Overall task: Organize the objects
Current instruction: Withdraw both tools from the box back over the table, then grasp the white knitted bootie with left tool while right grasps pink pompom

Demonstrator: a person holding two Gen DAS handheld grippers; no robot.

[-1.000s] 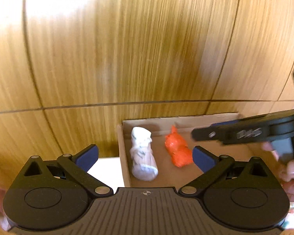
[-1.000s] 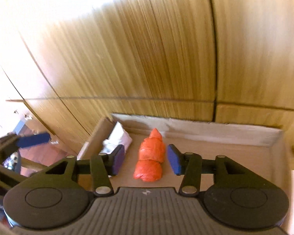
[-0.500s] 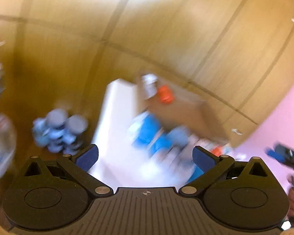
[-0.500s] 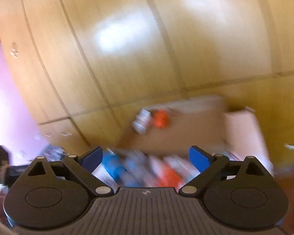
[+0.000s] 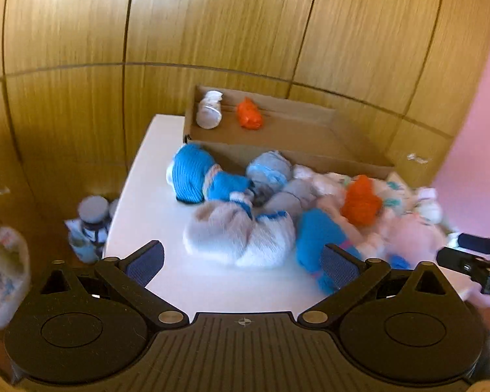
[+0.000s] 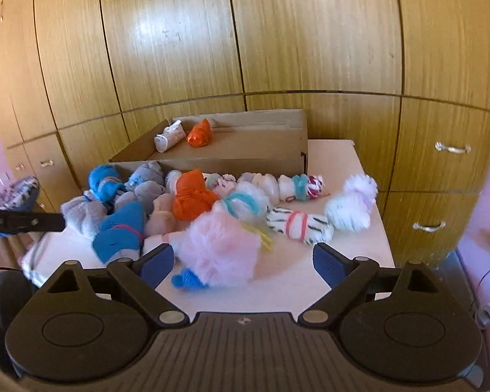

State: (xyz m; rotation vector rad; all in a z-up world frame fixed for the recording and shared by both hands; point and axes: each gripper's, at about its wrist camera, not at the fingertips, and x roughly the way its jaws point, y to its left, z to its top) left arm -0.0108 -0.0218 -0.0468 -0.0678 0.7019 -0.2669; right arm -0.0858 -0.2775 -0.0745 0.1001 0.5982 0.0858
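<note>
Pulled back from the cardboard box [image 6: 212,160] now, both grippers out over the heap of rolled socks on the white table [image 6: 339,163]. A second ago: right gripper [image 6: 243,263] down inside the box, pinching the orange sock roll [image 6: 199,135]. Now that roll sits loose on the box floor, just beside the white sock roll [image 6: 170,138], nothing touching either. Right jaws wide but easing inward, nothing gripped, only the fluffy pink bundle [image 6: 219,254] lying on the table ahead between them. Left gripper [image 5: 243,263] spread wide too, empty, hovering over a grey-white bundle [image 5: 238,238]. So: two rolls filed, plenty still on the table, blue, grey, striped, another orange bundle [image 6: 192,196]. Probably lining up the next pick, pink bundle the likeliest candidate.
</note>
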